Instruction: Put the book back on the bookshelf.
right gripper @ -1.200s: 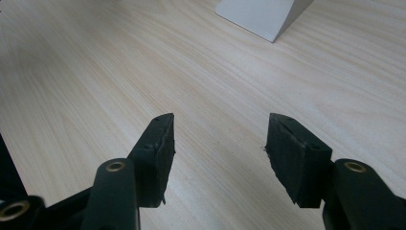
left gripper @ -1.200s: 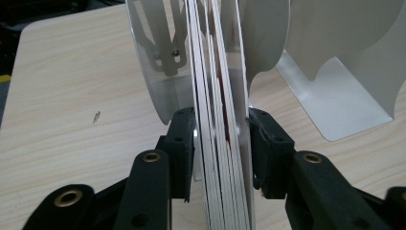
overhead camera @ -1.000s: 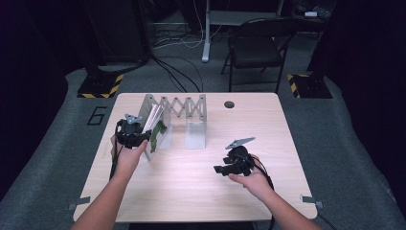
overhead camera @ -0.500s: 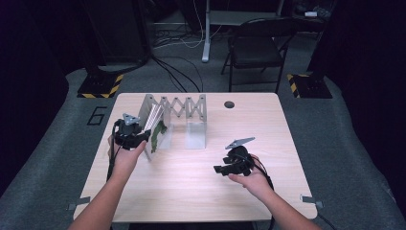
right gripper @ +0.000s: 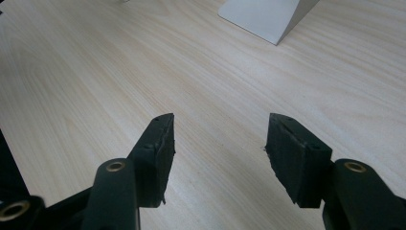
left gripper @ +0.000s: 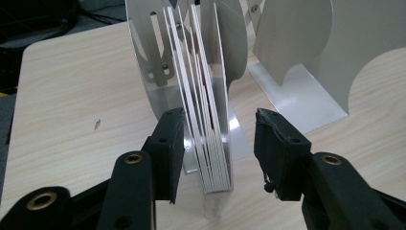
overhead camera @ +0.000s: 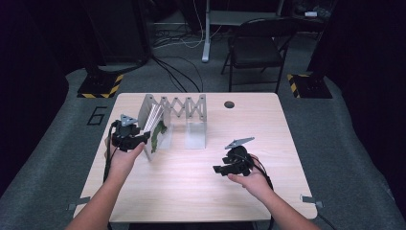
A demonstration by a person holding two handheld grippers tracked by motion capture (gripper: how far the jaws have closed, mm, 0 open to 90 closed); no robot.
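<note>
Stack of thin books stands upright in the left slot of the metal rack, at abt 10 o'clock on the table from the person's seat. Left gripper is wide open, jaws either side of the stack's near edge, holding nothing; left jaw sits close beside the outer cover, right jaw has a clear gap. In the high view the left gripper is right at the rack's near end.

Step in hand, as I read it: grab the stack. Do it well = centre the jaws so both pads meet the covers evenly, go a bit deeper before closing, squeeze square to the spines so the thin ones don't fan or slip. The rack's plate right behind the stack at 11 o'clock could catch the left jaw.

Right gripper is wide open too, empty, over bare wood at abt 5 o'clock, w/ a white rack foot beyond at 1 o'clock.

Room: open tabletop from 3 to 6 o'clock; left table edge is near at 9, so pull toward centre.
</note>
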